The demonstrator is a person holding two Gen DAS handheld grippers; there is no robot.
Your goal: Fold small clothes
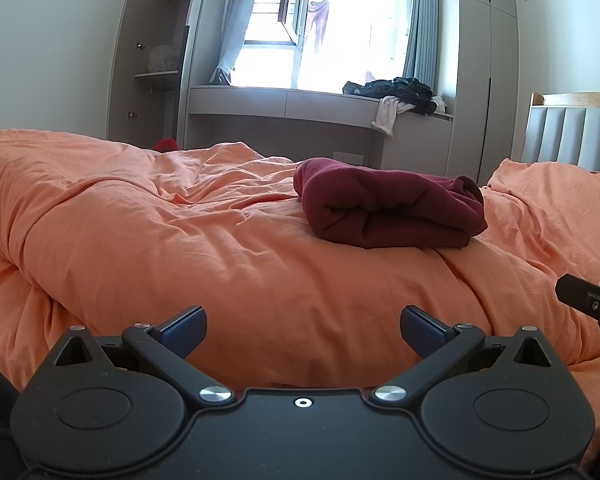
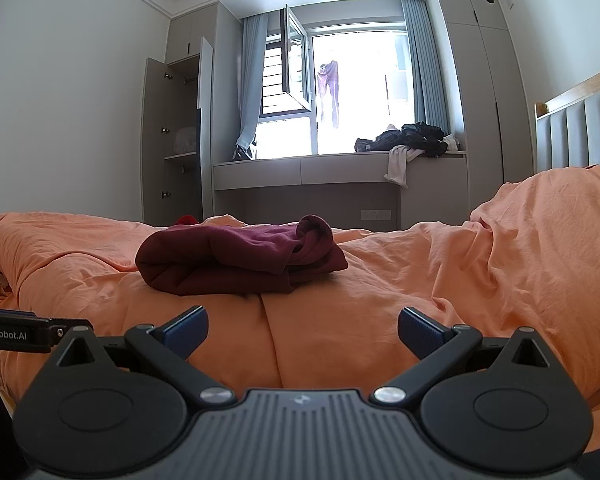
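A dark red garment (image 1: pixel 388 208) lies folded in a thick bundle on the orange duvet (image 1: pixel 180 232), right of centre in the left wrist view. In the right wrist view the garment (image 2: pixel 236 256) sits left of centre on the duvet (image 2: pixel 380 300). My left gripper (image 1: pixel 303 330) is open and empty, held low in front of the bundle. My right gripper (image 2: pixel 302 330) is open and empty, also short of the bundle. Neither touches the cloth. The right gripper's body (image 1: pixel 592 300) shows at the right edge of the left wrist view, and the left gripper's body (image 2: pixel 24 332) at the left edge of the right wrist view.
A padded headboard (image 1: pixel 572 136) stands at the right. Behind the bed are a window ledge (image 1: pixel 284 100) with a pile of dark and white clothes (image 1: pixel 400 98), and an open wardrobe (image 1: pixel 156 60). A small red item (image 1: pixel 165 145) shows past the bed's far edge.
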